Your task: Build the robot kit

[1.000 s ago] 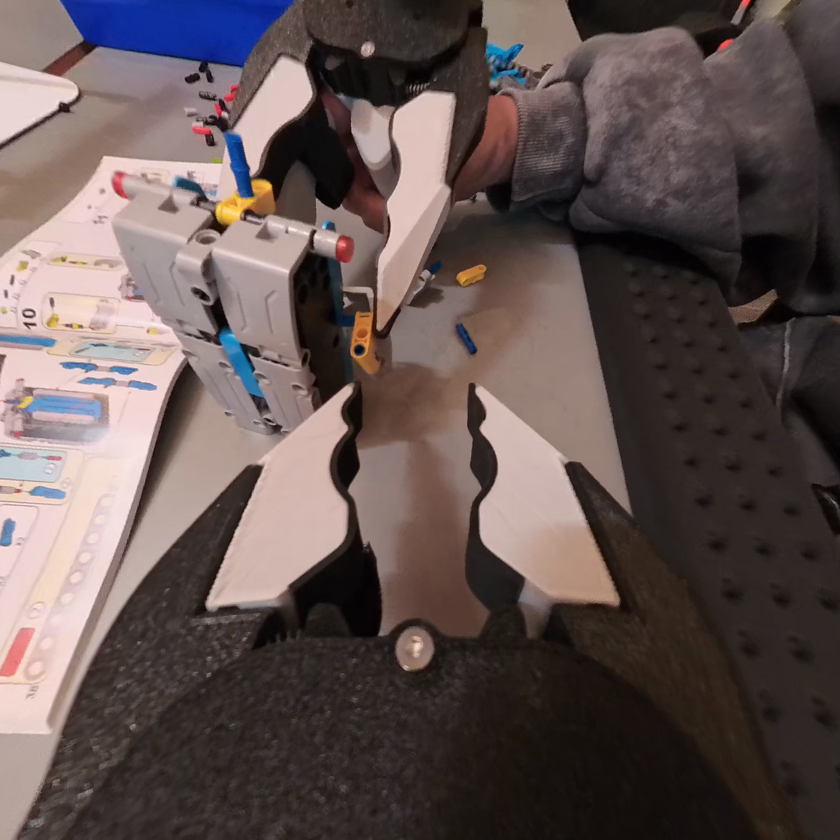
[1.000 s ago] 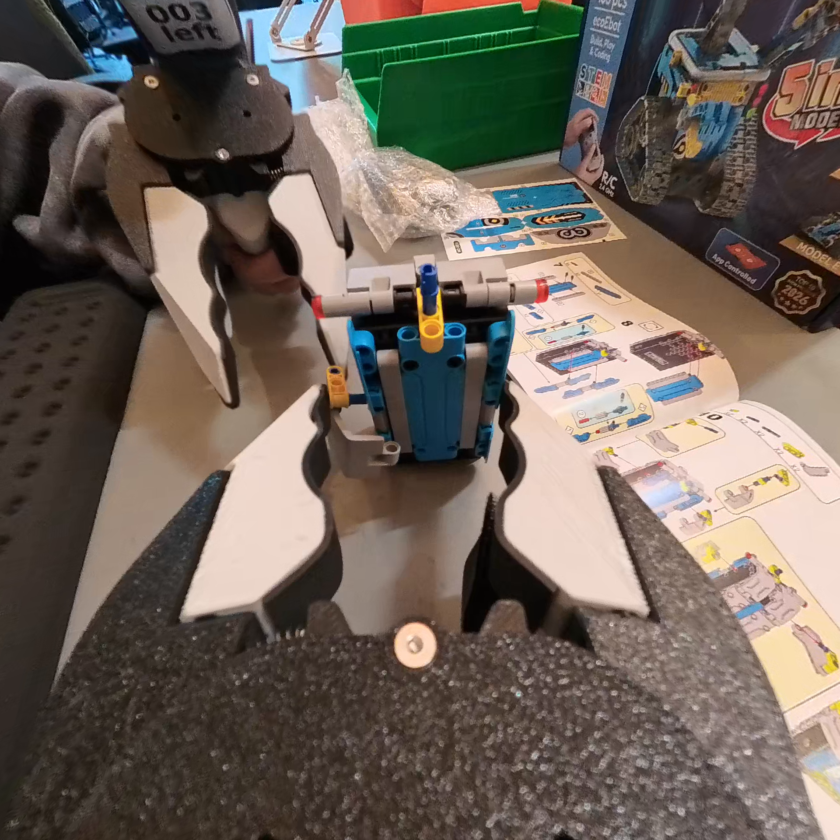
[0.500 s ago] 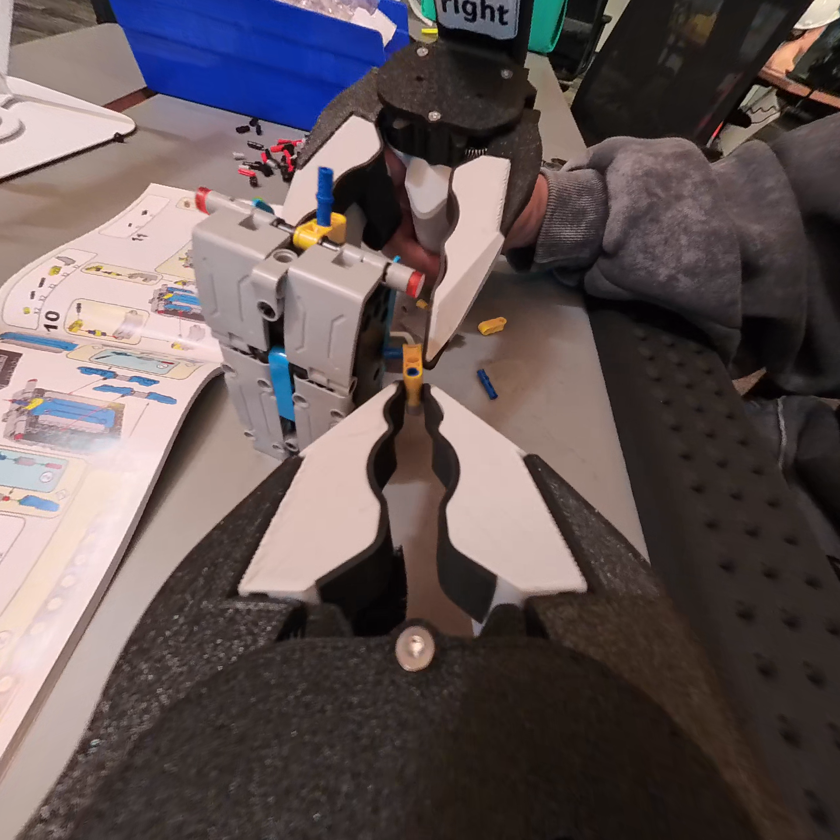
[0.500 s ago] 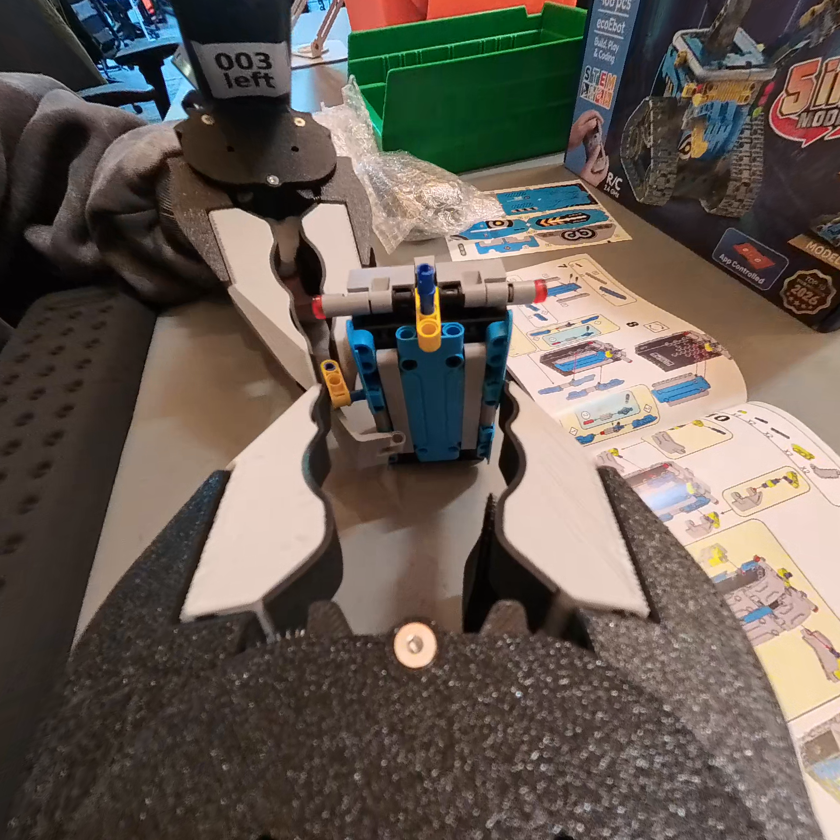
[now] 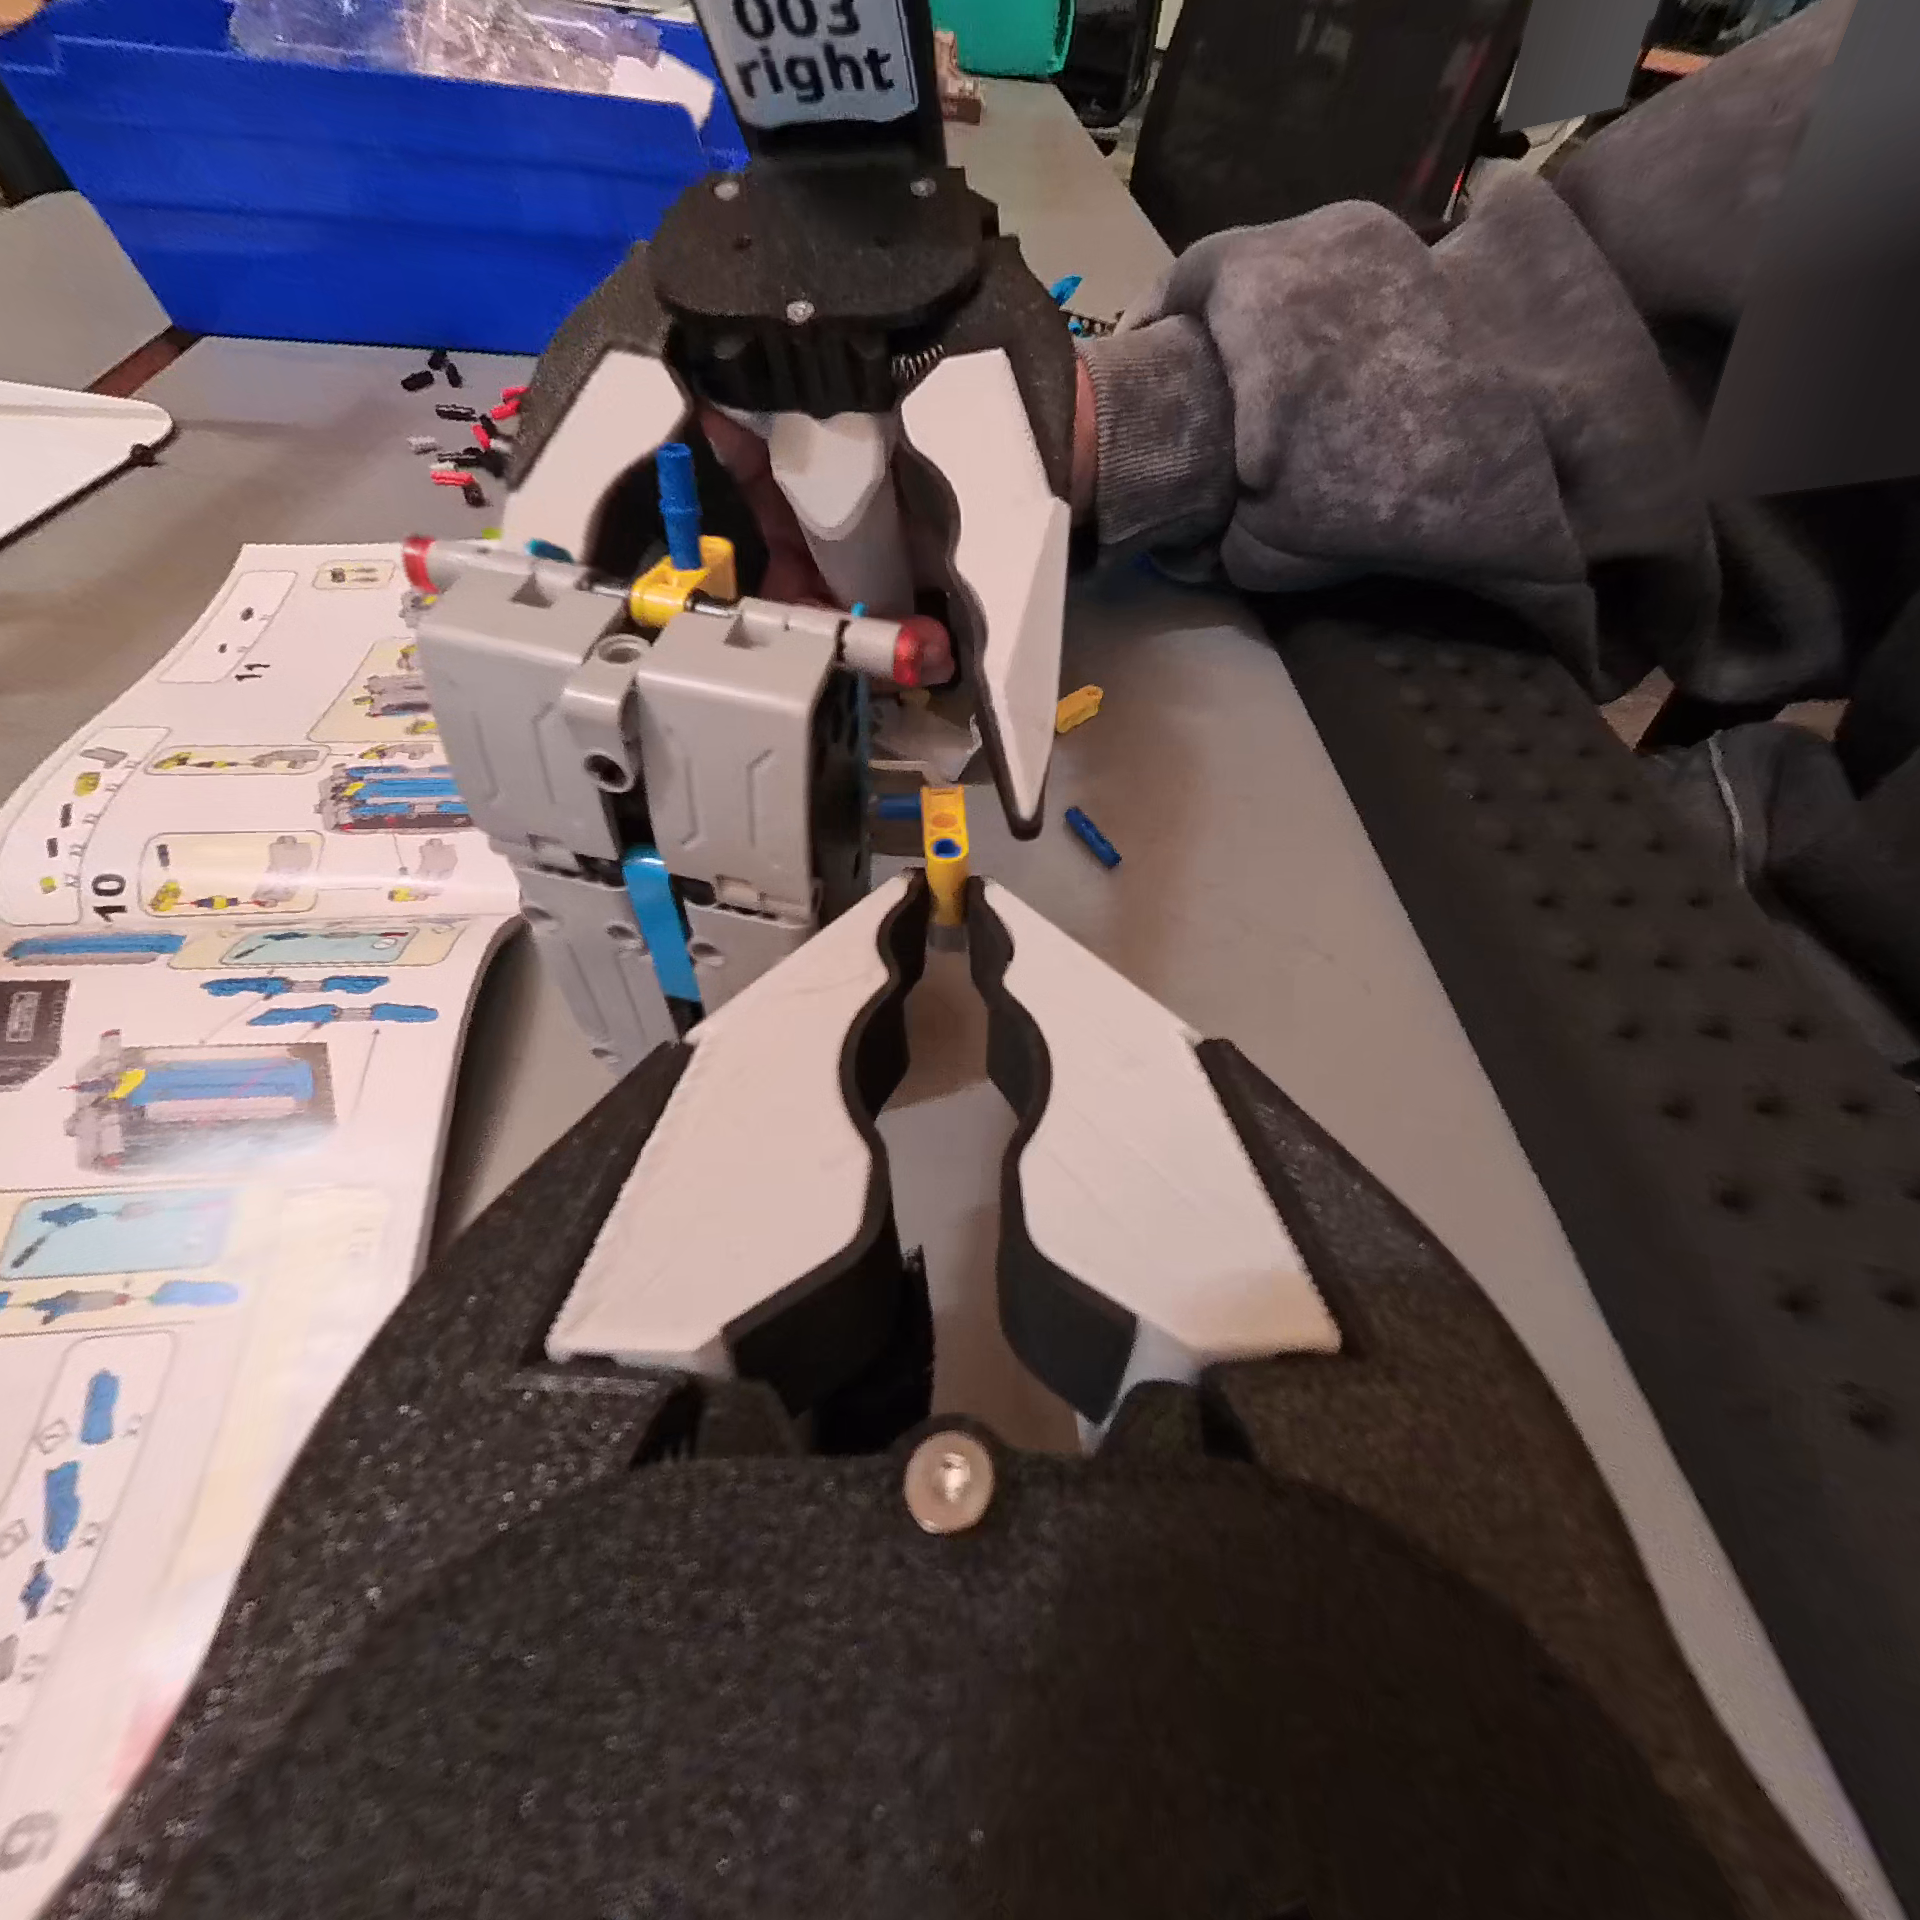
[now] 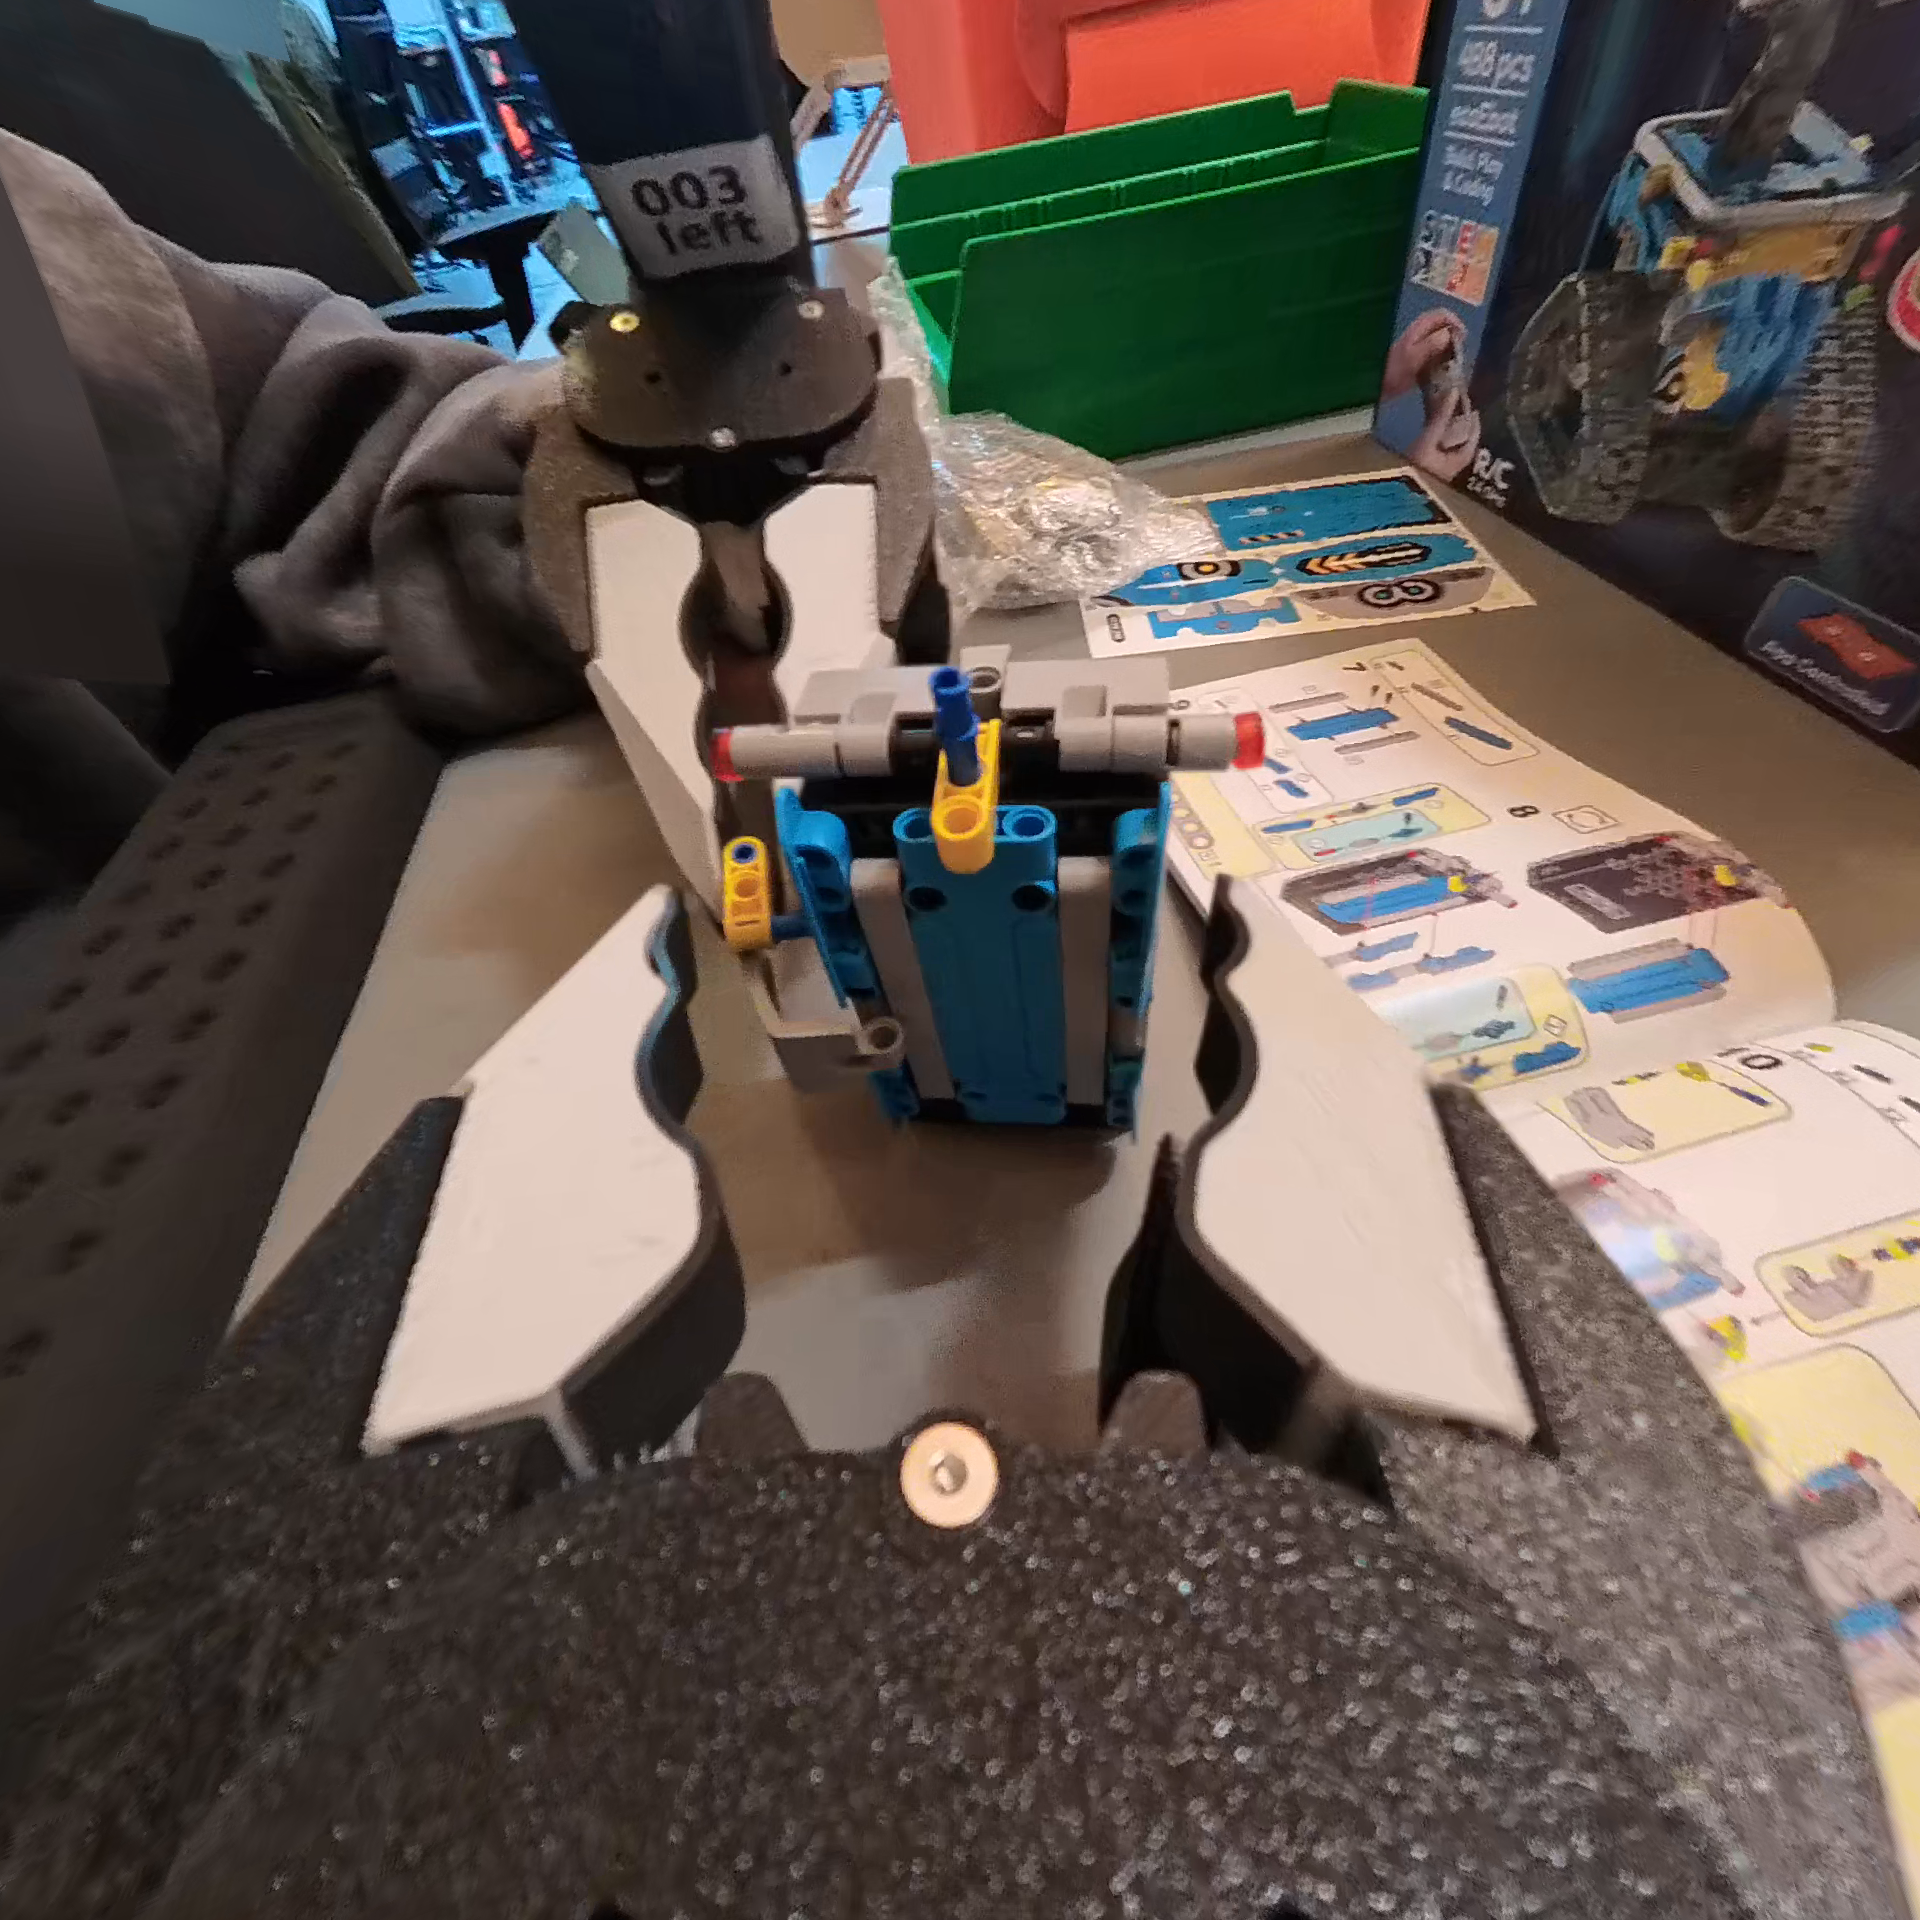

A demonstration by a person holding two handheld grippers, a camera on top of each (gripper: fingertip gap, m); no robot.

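We are working at a grey table (image 5: 1195, 987) with a black perforated mat (image 5: 1610, 1039) along one edge. A blue bin (image 5: 364, 229) is at one end, and a green bin (image 6: 1143, 291) and the kit's printed box (image 6: 1662, 312) are at the other. An open instruction booklet (image 5: 208, 935) lies flat beside the build, with a sticker sheet (image 6: 1299, 561) and a crumpled plastic bag (image 6: 1039, 499) beyond it.

The model (image 6: 987, 935) stands upright on the table between our two tools, its bottom corner by the booklet's edge. It is already a compact block, grey panels on one face and blue beams on the other. A grey axle with red ends (image 6: 987, 743) runs across its top, carrying a yellow joint (image 6: 961, 810) with a blue pin upright in it.

Our right gripper (image 6: 940, 899) has its jaws spread wide to either side of the block, with gaps showing on both sides (nothing held). Our left gripper (image 5: 940, 894) has its jaws drawn almost together, pinching the lower end of a small yellow connector (image 5: 943, 842). That connector sits on a blue peg projecting from the model's side, so it looks mounted, though we cannot tell whether it is fully seated.

Loose parts still lie about: black and red pins (image 5: 468, 436) near the blue bin, a yellow piece (image 5: 1078, 707) and a blue pin (image 5: 1091, 836) just beyond the tips.
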